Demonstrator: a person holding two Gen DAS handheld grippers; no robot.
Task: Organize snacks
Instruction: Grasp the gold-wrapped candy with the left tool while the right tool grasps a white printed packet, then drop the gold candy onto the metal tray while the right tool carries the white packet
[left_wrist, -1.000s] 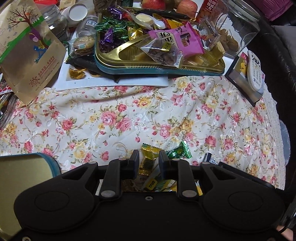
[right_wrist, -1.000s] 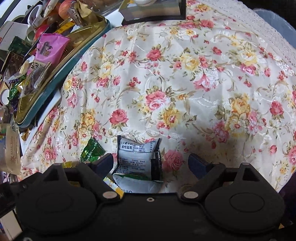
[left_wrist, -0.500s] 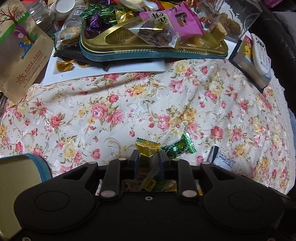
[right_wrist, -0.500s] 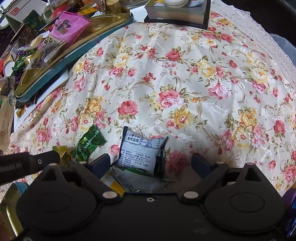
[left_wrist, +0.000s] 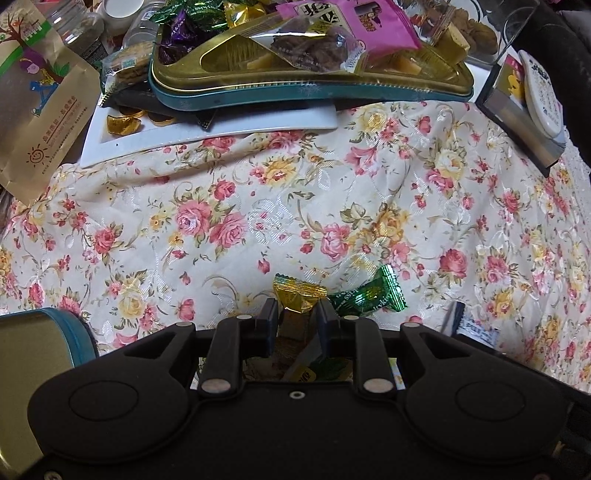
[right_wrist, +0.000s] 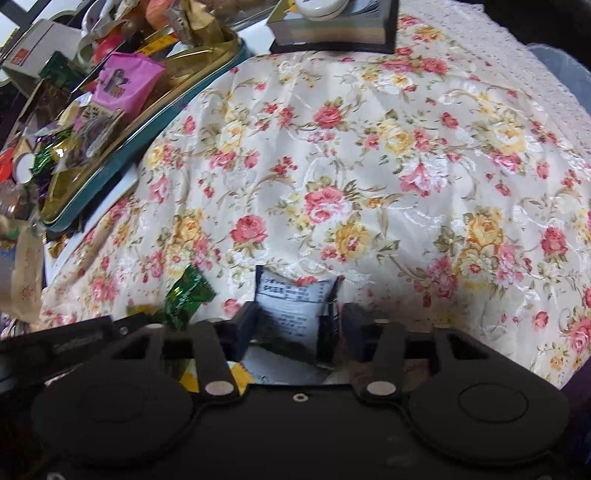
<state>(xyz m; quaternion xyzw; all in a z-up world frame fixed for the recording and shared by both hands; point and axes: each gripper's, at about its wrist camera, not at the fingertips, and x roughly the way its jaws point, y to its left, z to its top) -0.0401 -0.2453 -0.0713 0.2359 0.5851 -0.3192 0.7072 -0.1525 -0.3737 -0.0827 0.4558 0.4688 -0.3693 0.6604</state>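
Observation:
My left gripper (left_wrist: 296, 314) is shut on a gold-wrapped candy (left_wrist: 298, 293), held just above the floral tablecloth. A green-wrapped candy (left_wrist: 367, 293) lies on the cloth right beside it, also in the right wrist view (right_wrist: 186, 295). My right gripper (right_wrist: 298, 322) has closed in around a white snack packet with black print (right_wrist: 293, 302); its fingers sit against the packet's sides. The gold-and-teal snack tin (left_wrist: 314, 83), full of snacks including a pink packet (left_wrist: 354, 22), sits at the far side, and shows at upper left in the right wrist view (right_wrist: 147, 125).
A white tray (left_wrist: 207, 127) lies under the tin. A brown paper bag (left_wrist: 37, 103) stands far left. A teal-rimmed tin lid (left_wrist: 40, 350) is near left. A book with a white remote (left_wrist: 532, 107) lies far right. More wrappers lie under both grippers.
My right gripper's fingers have closed from wide open onto the white packet. My left gripper has moved forward toward the tin, still shut on the gold candy.

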